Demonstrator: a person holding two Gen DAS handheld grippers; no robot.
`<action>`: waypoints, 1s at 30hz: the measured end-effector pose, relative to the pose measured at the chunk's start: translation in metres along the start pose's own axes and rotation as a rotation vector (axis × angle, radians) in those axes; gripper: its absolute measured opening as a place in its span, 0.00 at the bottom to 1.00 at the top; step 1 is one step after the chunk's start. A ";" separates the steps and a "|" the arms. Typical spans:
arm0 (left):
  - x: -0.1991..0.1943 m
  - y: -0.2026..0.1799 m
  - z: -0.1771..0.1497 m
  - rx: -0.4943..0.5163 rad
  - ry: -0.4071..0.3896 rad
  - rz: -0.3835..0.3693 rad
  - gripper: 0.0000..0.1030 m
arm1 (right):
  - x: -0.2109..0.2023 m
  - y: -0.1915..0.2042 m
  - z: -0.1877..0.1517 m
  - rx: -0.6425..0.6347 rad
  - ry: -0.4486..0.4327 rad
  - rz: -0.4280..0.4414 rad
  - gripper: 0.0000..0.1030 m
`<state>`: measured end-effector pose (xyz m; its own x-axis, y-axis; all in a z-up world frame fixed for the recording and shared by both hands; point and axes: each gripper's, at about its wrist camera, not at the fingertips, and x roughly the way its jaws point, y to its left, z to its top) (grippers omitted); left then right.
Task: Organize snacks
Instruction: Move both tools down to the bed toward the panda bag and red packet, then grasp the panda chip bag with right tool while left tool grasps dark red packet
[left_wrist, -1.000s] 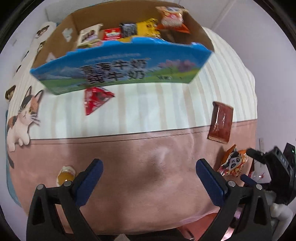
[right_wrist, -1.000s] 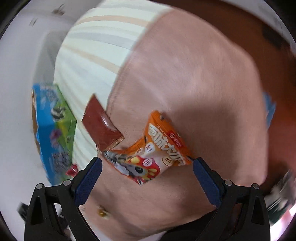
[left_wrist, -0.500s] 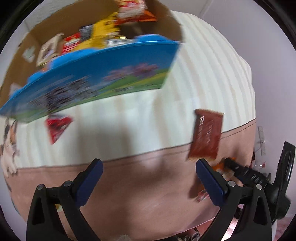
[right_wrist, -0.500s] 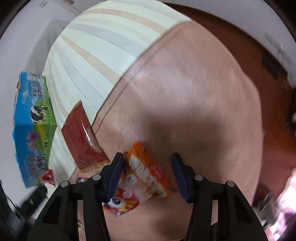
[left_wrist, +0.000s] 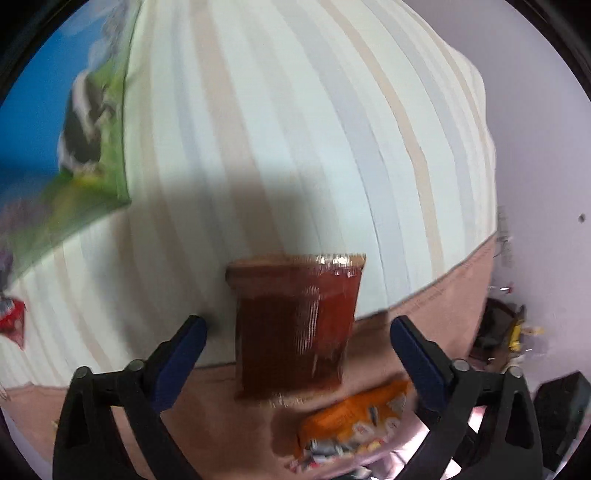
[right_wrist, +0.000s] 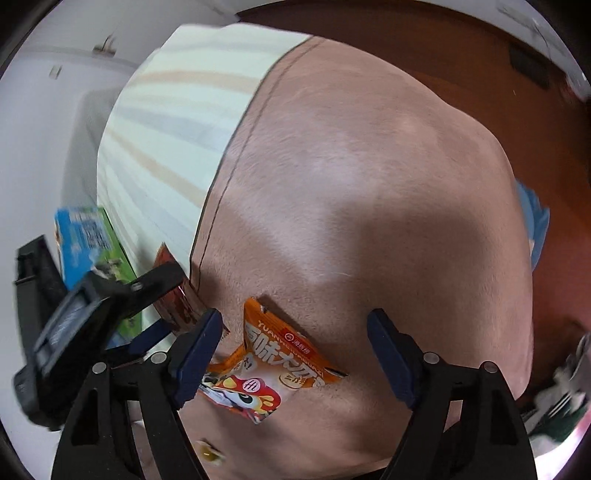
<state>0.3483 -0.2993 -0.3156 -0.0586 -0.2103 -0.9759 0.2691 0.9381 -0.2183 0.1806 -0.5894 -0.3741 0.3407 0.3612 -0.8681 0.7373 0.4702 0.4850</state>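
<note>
Two grippers are over a bed with a cloth that is part striped (left_wrist: 295, 129) and part pink (right_wrist: 369, 166). From the left camera, the left gripper (left_wrist: 299, 354) has its jaws spread wide, one blue pad on each side of a dark red snack packet (left_wrist: 295, 325). The pads do not touch the packet. It lies flat across the line where the stripes meet the pink part. Just beside its lower edge is an orange snack bag (left_wrist: 354, 417), which looks blurry here. Off to the left is a blue and green box (left_wrist: 55, 129) with a cow on it, and a small red wrapper (left_wrist: 13, 319) lies near that box. From the right camera, the right gripper (right_wrist: 295, 350) also has its jaws spread wide and holds nothing. The orange bag (right_wrist: 277, 365) lies flat on the pink cloth between its two pads, closer to the left one. The left gripper (right_wrist: 159, 295) shows at the left side, beside the red packet (right_wrist: 177, 299).
</note>
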 end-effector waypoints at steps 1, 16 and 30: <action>0.000 -0.002 0.001 0.017 -0.011 0.027 0.79 | -0.001 -0.004 -0.001 0.017 0.002 0.014 0.81; -0.011 0.093 -0.059 -0.082 0.003 0.088 0.52 | 0.047 -0.005 -0.052 0.234 0.127 0.208 0.85; -0.018 0.148 -0.124 -0.181 -0.051 0.042 0.52 | 0.048 0.146 -0.133 -1.277 0.081 -0.557 0.85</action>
<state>0.2694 -0.1228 -0.3305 -0.0011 -0.1792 -0.9838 0.0930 0.9795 -0.1786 0.2272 -0.3960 -0.3306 0.1157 -0.0901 -0.9892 -0.2874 0.9502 -0.1202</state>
